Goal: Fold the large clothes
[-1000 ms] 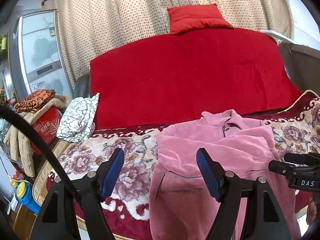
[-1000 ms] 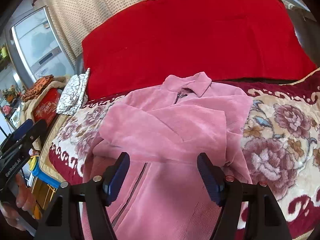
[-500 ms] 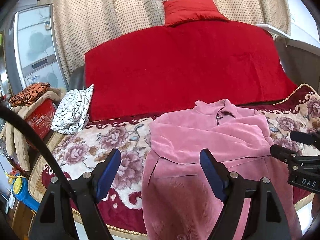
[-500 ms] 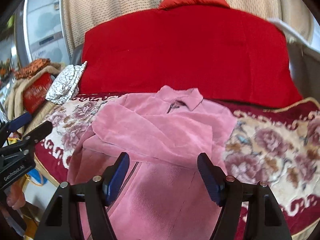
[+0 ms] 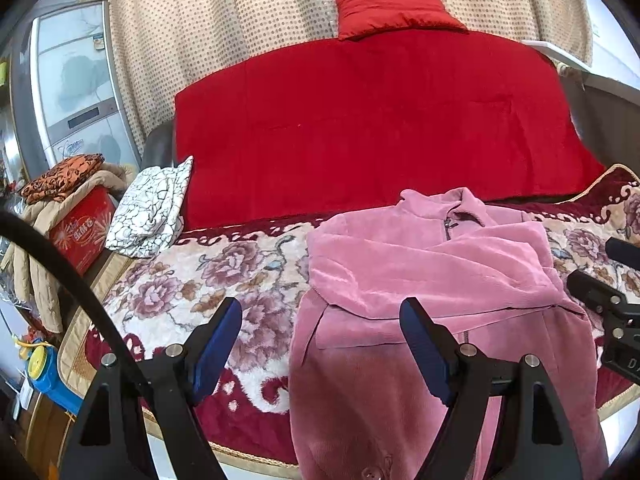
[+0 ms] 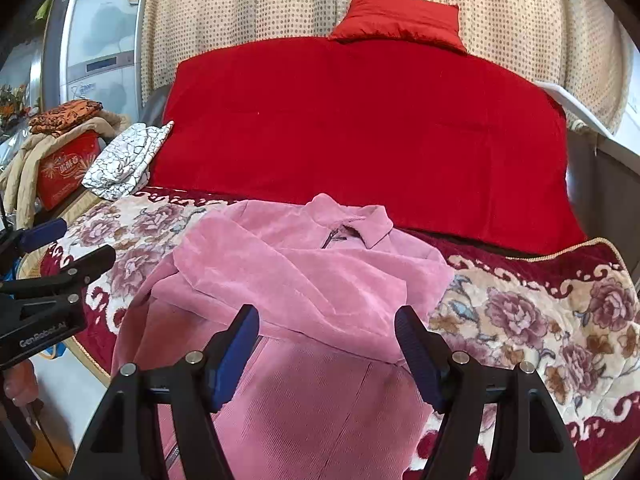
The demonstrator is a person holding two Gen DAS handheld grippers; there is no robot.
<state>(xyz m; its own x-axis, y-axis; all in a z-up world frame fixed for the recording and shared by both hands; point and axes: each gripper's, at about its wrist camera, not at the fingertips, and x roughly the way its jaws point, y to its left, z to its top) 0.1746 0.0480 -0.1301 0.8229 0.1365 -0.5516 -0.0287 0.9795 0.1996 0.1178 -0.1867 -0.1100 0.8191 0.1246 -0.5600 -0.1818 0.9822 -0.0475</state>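
The left gripper (image 5: 320,344) has just been opened wider, nothing held; the right gripper (image 6: 326,348) is wide, empty above the pink jacket (image 6: 304,280), sleeves already folded in.

Soft pink corduroy jacket (image 6: 304,280), finely ribbed and matt, on a plush floral blanket (image 6: 540,320); at 12 o'clock a smooth red cloth cover (image 6: 360,132) under a satiny red cushion (image 6: 396,20); matt black plastic right gripper (image 6: 326,340)

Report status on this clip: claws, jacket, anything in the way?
Left claw open, just widened, nothing between. Right claw open, empty, over pink jacket. Jacket sleeves folded across chest, hem hanging off the edge. Nothing in the way.
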